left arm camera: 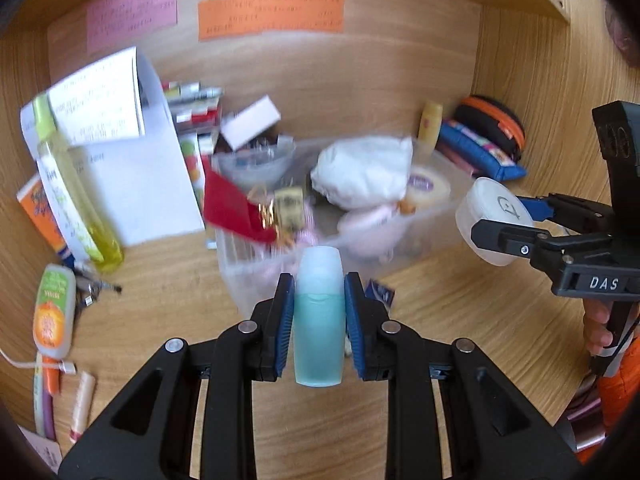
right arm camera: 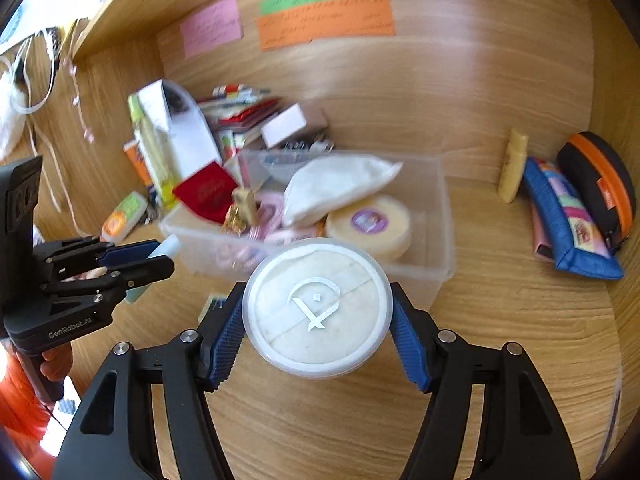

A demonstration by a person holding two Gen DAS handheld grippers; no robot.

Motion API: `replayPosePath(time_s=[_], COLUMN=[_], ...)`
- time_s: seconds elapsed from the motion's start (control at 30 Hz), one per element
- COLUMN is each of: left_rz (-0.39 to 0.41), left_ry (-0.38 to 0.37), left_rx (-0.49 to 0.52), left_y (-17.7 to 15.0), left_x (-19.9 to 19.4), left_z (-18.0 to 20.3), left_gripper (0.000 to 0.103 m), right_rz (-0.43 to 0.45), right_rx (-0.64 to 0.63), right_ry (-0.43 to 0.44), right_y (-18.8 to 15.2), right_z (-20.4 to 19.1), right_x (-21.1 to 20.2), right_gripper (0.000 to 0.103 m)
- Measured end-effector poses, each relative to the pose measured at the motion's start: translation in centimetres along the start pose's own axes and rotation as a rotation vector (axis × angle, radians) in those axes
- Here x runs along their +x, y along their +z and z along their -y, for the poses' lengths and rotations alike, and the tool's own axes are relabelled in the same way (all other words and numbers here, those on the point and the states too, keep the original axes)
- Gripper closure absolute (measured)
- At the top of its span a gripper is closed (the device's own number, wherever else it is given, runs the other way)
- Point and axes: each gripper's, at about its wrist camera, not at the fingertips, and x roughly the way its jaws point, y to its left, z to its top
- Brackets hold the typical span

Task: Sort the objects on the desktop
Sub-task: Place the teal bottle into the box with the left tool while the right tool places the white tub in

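Note:
My left gripper (left arm camera: 319, 312) is shut on a small teal bottle (left arm camera: 319, 320) with a frosted cap, held above the desk just before the clear plastic bin (left arm camera: 248, 276). My right gripper (right arm camera: 318, 320) is shut on a round white powder-puff case (right arm camera: 316, 306), held in front of the bin (right arm camera: 436, 264). The bin holds a white pouch (right arm camera: 340, 188), a round cream tin (right arm camera: 372, 222), a red pouch (right arm camera: 208, 192) and pink items. Each gripper shows in the other view: the right one (left arm camera: 508, 224) at the right, the left one (right arm camera: 136, 264) at the left.
Left of the bin lie a yellow-green bottle (left arm camera: 76, 196), papers (left arm camera: 132, 160), boxes and a small orange-green bottle (left arm camera: 54, 312). At the right are a yellow tube (right arm camera: 514, 166), a blue pouch (right arm camera: 568, 220) and a black-orange case (right arm camera: 600, 184). Coloured notes (left arm camera: 272, 16) hang on the wooden back wall.

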Motion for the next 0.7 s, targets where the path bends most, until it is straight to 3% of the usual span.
replayPosePath(time_s=[0.33,0.7], left_rz=[0.062,0.08], left_ry=[-0.002,-0.04], left_rx=[-0.056,-0.144], left_y=[3.4,7.0], left_x=[0.0,2.6], left_z=[-1.9,-4.4], left_gripper=[0.078,0.078], right_rz=[0.088,0.053], right_rx=[0.033,-0.068], right_ry=[-0.005,0.018], right_y=[4.1,8.3], right_z=[0.5,-2.6], right_x=[-0.3,4.3], right_gripper=[0.039,0.039])
